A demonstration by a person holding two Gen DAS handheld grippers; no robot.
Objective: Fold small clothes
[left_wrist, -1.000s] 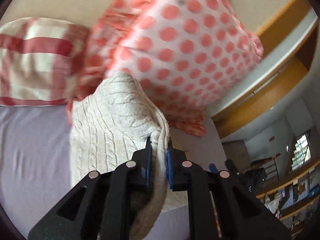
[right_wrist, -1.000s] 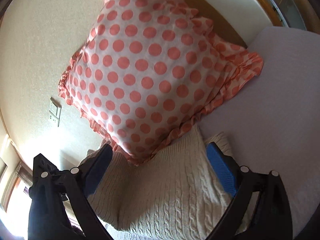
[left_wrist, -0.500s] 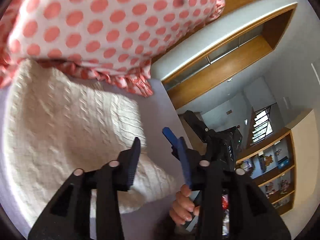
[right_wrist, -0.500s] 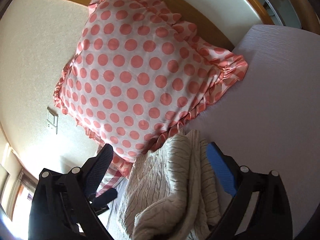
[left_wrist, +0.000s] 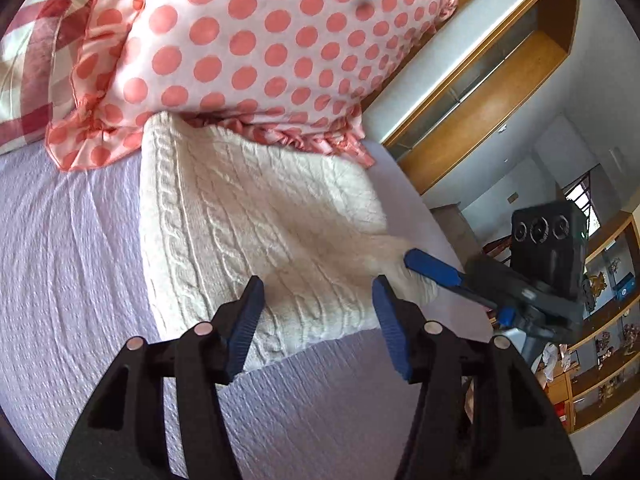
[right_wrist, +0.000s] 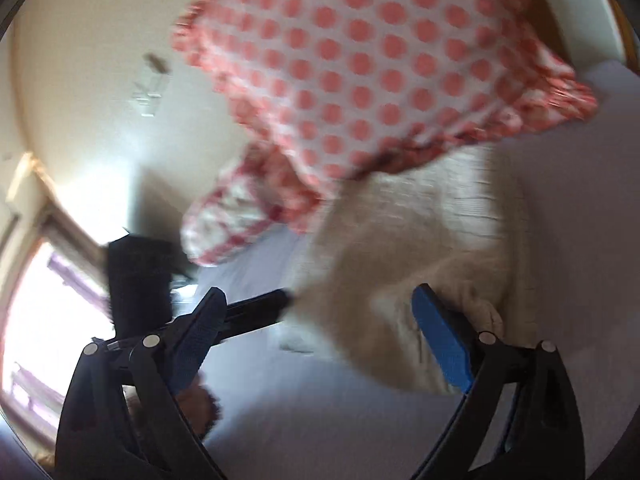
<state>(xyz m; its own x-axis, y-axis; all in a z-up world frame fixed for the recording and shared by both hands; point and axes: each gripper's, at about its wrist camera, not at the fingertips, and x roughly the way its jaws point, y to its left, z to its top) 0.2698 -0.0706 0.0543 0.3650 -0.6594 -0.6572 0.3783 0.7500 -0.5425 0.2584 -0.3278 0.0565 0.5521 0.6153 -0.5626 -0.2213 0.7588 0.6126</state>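
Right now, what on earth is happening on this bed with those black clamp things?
A person is folding a cream cable-knit sweater on the lilac bedspread, using two hand-held tongs. Both the left tongs and the right tongs are open and holding nothing. The sweater lies folded flat, its far edge tucked against a polka-dot pillow. The right wrist view is blurred, so finer detail there is unclear.

Left gripper (left_wrist: 318, 304) has its jaws spread wide, nothing between the blue pads (left_wrist: 244, 322). Right gripper (right_wrist: 316, 334) is likewise wide apart and holds nothing; in the left wrist view it reaches in from the right, one blue finger ahead of the left gripper's right pad.
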